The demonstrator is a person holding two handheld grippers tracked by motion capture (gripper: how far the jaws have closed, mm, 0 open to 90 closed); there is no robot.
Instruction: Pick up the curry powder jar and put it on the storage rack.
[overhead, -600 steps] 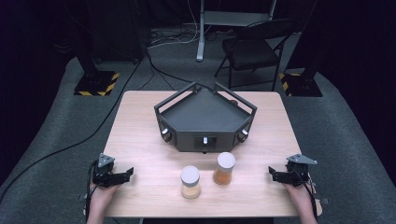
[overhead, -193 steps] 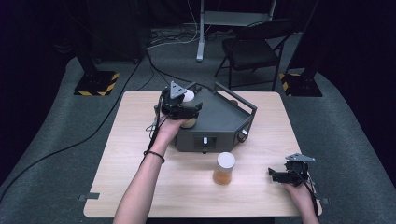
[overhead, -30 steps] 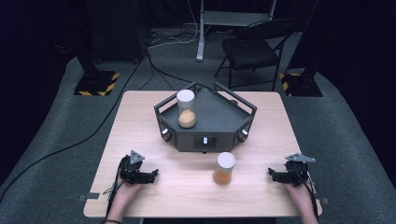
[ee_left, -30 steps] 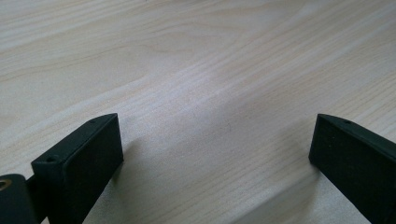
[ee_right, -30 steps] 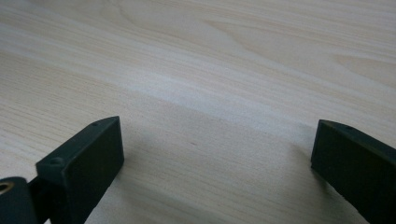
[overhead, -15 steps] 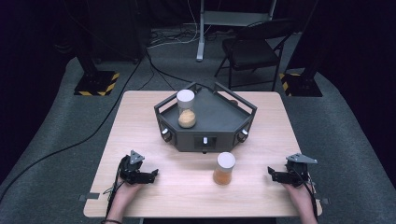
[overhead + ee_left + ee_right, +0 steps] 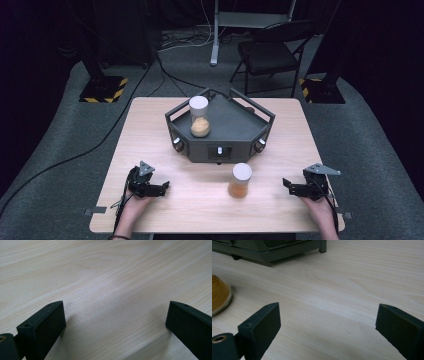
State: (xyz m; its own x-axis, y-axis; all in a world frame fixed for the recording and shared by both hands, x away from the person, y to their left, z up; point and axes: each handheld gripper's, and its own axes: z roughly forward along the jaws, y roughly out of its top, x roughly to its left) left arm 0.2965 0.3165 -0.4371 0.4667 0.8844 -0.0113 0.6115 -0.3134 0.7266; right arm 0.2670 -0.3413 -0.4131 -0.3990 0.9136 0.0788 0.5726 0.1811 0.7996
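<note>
One jar [image 7: 199, 116] is sitting on the grey tray [image 7: 235, 131]; the second jar [image 7: 240, 180] is waiting on the worktop [image 7: 280, 150], at nine o'clock from the right gripper [image 7: 289, 186], whose fingers are closing slightly while gaping empty. The left gripper [image 7: 161, 188] is resting wide open, empty. Next move, likely: right reaching over to grasp it
</note>
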